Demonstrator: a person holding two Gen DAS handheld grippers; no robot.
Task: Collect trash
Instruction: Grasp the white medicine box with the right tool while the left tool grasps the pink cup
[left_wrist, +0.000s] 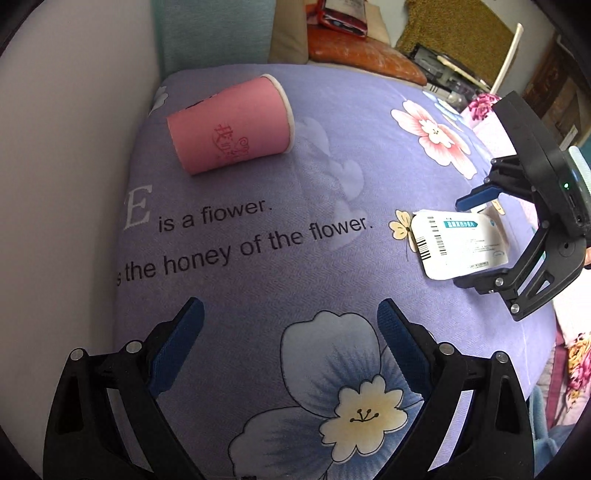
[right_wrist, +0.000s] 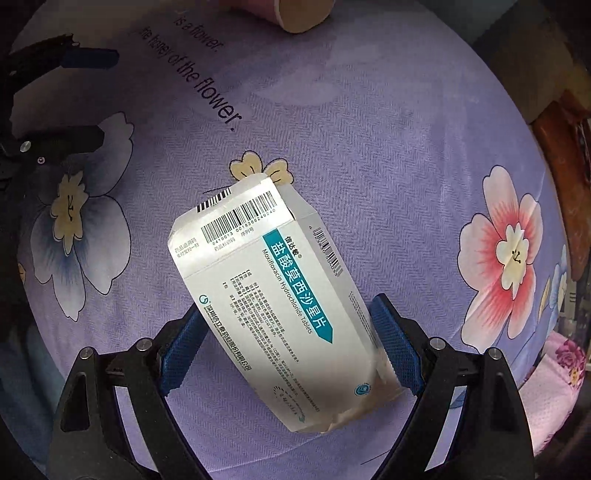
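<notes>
Medicine box (right_wrist: 273, 306) lies flat on the purple flowered bedspread (right_wrist: 388, 147), centre to lower centre of the right wrist view, turned diagonally. It's a white carton w/ a teal arrow-shaped band carrying white Chinese characters, "Moxifloxacin Hydrochloride Tablets" in small print alongside, blocks of fine print, and barcodes on the end flap at its upper left. That flap is open and creased; the lower end looks crumpled, edges yellowish.

Right gripper (right_wrist: 284, 343) points down over the box, blue pads on either side of its lower half. Jaws spread wide; left pad seems just clear of the carton, right pad v. close to or touching its edge, can't tell which. No squeeze visible, so not gripping. In the left wrist view the same box (left_wrist: 461, 243) sits at right centre, right gripper (left_wrist: 476, 240) straddling it.

Left gripper (left_wrist: 290, 325) at bottom of its own view, fingers wide apart, nothing between them, just a blue-and-cream flower print below.

Pink paper cup (left_wrist: 231, 125) lies on its side at upper left of the left wrist view, white rim facing right, dark pink print on the wall. Well apart from the box.
</notes>
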